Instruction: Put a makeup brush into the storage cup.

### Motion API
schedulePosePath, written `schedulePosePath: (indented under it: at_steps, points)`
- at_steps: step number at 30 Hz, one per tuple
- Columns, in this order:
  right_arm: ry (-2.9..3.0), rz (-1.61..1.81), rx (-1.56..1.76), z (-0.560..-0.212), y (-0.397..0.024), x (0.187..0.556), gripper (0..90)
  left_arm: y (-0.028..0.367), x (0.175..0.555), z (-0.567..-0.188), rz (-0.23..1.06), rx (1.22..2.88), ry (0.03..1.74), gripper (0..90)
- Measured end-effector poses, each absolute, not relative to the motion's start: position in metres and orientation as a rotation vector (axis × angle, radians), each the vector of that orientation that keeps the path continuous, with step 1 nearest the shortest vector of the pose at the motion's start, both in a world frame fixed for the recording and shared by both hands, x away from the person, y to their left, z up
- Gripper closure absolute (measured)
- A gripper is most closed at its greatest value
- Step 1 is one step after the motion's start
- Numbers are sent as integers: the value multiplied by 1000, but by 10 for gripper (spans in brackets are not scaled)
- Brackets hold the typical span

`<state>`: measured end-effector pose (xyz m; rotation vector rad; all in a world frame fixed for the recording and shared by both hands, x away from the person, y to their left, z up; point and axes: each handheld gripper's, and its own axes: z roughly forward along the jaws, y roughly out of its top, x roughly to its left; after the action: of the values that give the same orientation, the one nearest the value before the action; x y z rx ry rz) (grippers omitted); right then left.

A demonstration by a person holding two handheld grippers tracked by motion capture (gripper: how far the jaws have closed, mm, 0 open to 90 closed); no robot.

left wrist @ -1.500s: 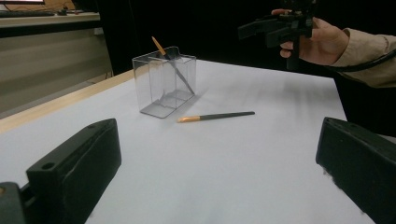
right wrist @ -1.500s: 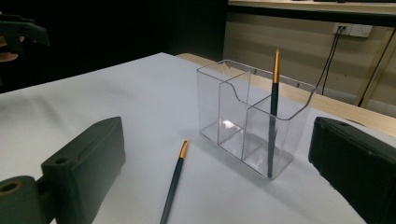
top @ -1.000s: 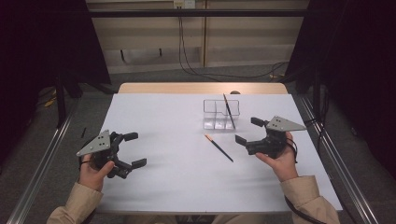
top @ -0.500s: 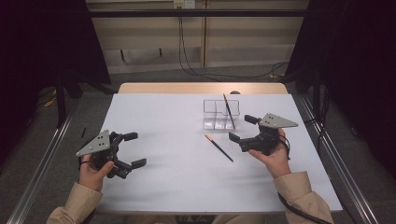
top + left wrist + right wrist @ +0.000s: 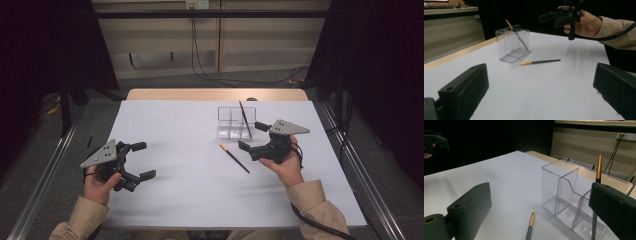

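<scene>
Since the earlier frames the right gripper (image 5: 250,136) has slid in from the table's right side toward the loose brush, while the left one has stayed put. Going left to right: the left gripper (image 5: 141,160) hangs near the front left corner of the table (image 5: 165,125), jaws spread wide and holding nothing, with a broad bare stretch of white surface between it and anything else. Past the middle lies the brush (image 5: 234,158), flat on the table, its gold-tipped end toward the far edge and its dark handle angled toward the front right; it is apart from the organizer. Just beyond it, toward the far edge, stands the clear organizer (image 5: 232,120) with a second brush (image 5: 244,118) leaning in one of its right-hand compartments. The right gripper hovers just right of the lying brush, jaws parted and empty, the organizer close by its far jaw. The likely trouble is that far jaw clipping the light plastic wall or the leaning brush as the gripper drops, shoving the organizer or tipping the brush out; a flat, thin handle may also roll or skid from a shallow pinch. Open room lies on the near and left sides of the brush; the right edge is well off.
</scene>
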<state>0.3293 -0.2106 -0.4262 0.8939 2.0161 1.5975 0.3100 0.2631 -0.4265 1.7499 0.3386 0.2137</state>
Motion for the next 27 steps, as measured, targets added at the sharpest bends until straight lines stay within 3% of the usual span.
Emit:
schedulePosePath:
  at_steps: [27]
  points:
    - [2047,1631,839,-424,-172,350,39,267,307,-427,220,1749,342,0]
